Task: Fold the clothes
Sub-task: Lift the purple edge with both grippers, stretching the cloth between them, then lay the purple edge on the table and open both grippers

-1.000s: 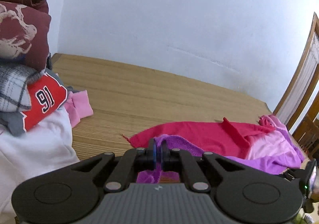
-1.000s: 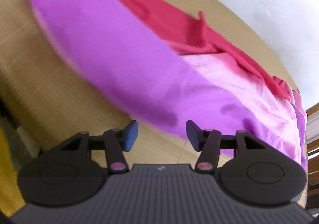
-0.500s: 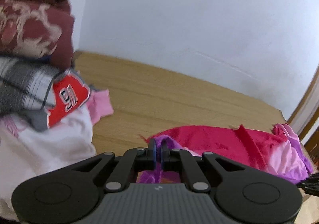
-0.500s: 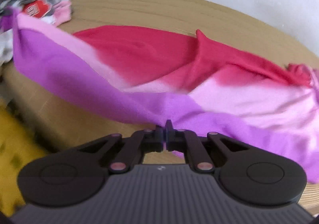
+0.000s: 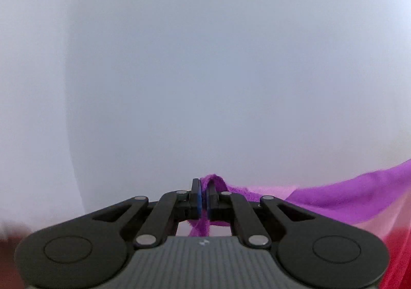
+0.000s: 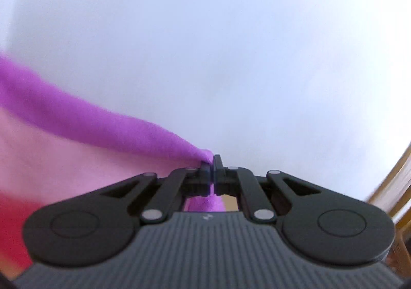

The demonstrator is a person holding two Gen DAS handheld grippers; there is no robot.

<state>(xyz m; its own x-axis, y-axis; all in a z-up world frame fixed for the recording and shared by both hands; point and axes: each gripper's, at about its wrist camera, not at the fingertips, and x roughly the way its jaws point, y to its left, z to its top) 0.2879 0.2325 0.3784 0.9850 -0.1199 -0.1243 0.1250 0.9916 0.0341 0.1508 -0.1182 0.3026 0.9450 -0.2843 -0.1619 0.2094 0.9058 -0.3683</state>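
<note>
A purple, pink and red garment (image 5: 346, 196) hangs in the air against the white wall. My left gripper (image 5: 204, 186) is shut on its purple edge, and the cloth runs off to the right and downward. In the right wrist view my right gripper (image 6: 212, 163) is shut on another part of the same purple edge, with the garment (image 6: 77, 122) stretching away to the left in purple, pink and red bands. A strip of purple cloth hangs down behind each pair of fingers. The table is out of sight in both views.
A white wall (image 5: 205, 70) fills most of both views. A wooden chair frame (image 6: 393, 186) shows at the right edge of the right wrist view. A dark red blur (image 5: 10, 245) sits at the lower left of the left wrist view.
My right gripper closed on the purple edge, then both grippers rose with the garment, lifting it off the table. The table and the clothes pile dropped out of view.
</note>
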